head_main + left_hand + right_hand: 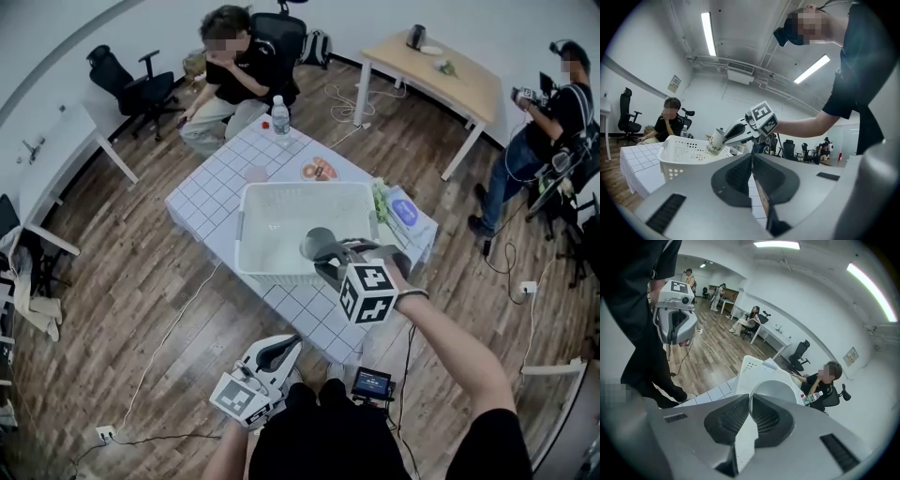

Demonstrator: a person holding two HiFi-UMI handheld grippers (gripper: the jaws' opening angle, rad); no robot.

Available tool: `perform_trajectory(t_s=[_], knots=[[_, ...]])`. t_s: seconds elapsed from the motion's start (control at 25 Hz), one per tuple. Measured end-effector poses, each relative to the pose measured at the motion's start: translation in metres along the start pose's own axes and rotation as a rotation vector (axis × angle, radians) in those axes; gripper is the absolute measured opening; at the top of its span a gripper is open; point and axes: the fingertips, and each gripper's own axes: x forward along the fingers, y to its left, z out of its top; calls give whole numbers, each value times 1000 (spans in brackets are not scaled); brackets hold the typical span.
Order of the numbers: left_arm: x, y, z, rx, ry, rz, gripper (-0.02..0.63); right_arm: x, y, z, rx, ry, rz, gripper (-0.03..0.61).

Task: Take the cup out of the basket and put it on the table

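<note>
As right hand-held gripper (pixel 330 258) pinches cup (pixel 314 240) above basket (pixel 253 202), left hand-held gripper (pixel 289 345) closed, empty

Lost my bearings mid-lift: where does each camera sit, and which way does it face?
Head view: on the person's head, facing steeply down at table, basket and cup; left gripper, right gripper and right forearm show.
Left gripper view: low beside the table, facing up along its shut, empty jaws at basket and cup; the person's torso shows.
Right gripper view: above the basket, facing along jaws pinched on the cup's rim; the person's legs show.
Shared: basket and cup in all three.
</note>
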Motion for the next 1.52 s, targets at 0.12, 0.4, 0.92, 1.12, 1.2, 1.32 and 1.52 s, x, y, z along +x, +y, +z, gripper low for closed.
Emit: perform_trajectory(t_s=[0.12,0.4,0.92,1.12,1.2,1.32,1.52], knots=[[-1,-6,3,10,-7,-4,9,-16,10,4,15,-23,-19,38],[0,-18,3,17,-10,-15,9,-50,34,10,84,-83,-77,38],[10,-41,-1,17,-5,-51,9,-82,88,-11,390,-192,-207,38],[15,-46,-1,14,-5,-61,9,-80,108,-28,478,-188,-214,38],[16,-50,-2,16,-2,-70,9,-76,117,-36,489,-173,-207,38],[16,-54,-4,16,3,-77,9,-70,130,-43,513,-159,-189,38],[15,-57,-2,10,-1,-74,9,-56,154,-57,557,-123,-141,38]])
